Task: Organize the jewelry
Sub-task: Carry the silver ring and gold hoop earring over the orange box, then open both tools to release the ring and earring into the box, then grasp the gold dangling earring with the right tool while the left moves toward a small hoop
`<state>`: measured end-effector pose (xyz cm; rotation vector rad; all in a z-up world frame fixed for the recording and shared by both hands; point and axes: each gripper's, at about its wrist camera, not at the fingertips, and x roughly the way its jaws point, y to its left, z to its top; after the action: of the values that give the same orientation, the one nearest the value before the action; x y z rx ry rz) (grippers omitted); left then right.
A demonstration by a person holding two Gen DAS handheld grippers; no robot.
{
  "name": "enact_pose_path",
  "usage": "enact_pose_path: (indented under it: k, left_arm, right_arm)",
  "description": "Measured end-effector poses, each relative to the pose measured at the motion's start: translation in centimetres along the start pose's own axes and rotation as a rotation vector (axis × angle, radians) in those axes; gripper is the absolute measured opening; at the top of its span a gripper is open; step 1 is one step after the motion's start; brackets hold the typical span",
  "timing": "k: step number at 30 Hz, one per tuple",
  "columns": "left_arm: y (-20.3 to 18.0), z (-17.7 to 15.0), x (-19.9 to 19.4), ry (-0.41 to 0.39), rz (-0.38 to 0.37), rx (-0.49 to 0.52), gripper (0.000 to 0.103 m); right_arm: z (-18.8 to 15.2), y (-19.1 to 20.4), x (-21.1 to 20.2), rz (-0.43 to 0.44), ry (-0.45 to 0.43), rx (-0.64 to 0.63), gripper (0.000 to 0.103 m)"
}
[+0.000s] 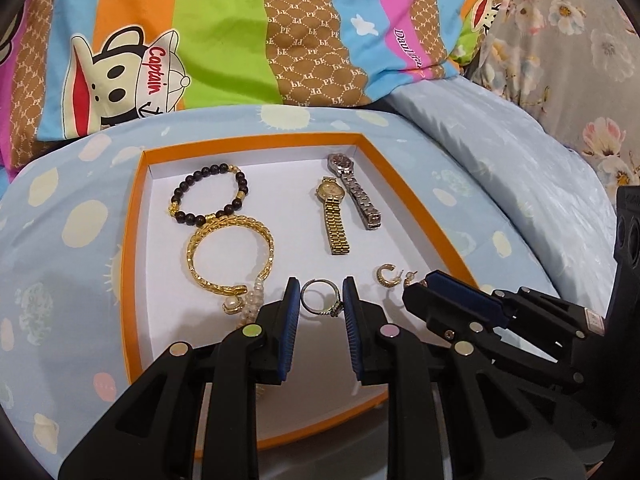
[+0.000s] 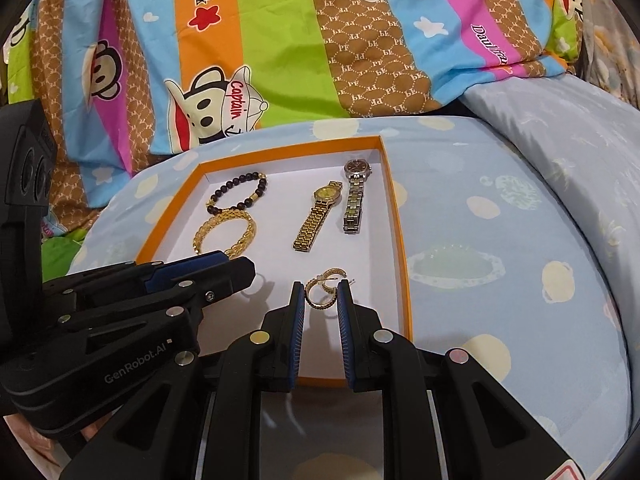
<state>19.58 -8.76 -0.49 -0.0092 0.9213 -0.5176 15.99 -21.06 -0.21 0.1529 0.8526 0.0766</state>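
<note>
On the bed, an orange-rimmed tray [image 1: 132, 216] holds the jewelry. Left tongs [image 1: 320, 300] stand open astride the ring [image 1: 320, 298]; right tongs [image 2: 321, 300] open around a hoop earring [image 2: 323, 289].

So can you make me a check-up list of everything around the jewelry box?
Surface: pale blue spotted bedsheet.
Job's things: orange-rimmed white cardboard tray holds dark beaded bracelet, gold chain bangle, pearl piece, gold watch, silver watch, silver ring, gold hoop earrings.
Clutter: nothing seen.
Grippers: left gripper open, fingers around ring; right gripper open, fingers around earrings.
Cables: nothing seen.
Surroundings: striped cartoon-monkey pillow, floral grey fabric.
</note>
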Motion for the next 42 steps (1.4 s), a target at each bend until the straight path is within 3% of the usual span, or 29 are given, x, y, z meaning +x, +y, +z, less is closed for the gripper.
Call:
enact_pose_path:
  k: [10, 20, 26, 35, 42]
  left_arm:
    - [1.0, 0.5, -0.4, -0.048, -0.006, -0.027, 0.030]
    - [4.8, 0.4, -8.5, -0.190, 0.040, -0.141, 0.030]
    - [5.8, -3.0, -10.7, -0.154, 0.097, -0.159, 0.030]
    - [5.1, -9.5, -11.5, -0.063, 0.081, -0.192, 0.030]
    - [3.4, -12.6, -11.8, -0.019, 0.053, -0.177, 0.030]
  right_arm:
    - [0.3, -0.5, -0.3, 0.002, -0.034, 0.023, 0.018]
    - [-0.9, -1.4, -6.6, -0.010, -0.122, 0.041, 0.018]
    - [-5.2, 0.9, -8.9, -0.001, -0.078, -0.018, 0.018]
    - [-11.3, 4.2, -9.2, 0.063, 0.027, -0.050, 0.018]
    - [-13.0, 5.6, -9.1, 0.070, 0.049, -0.067, 0.019]
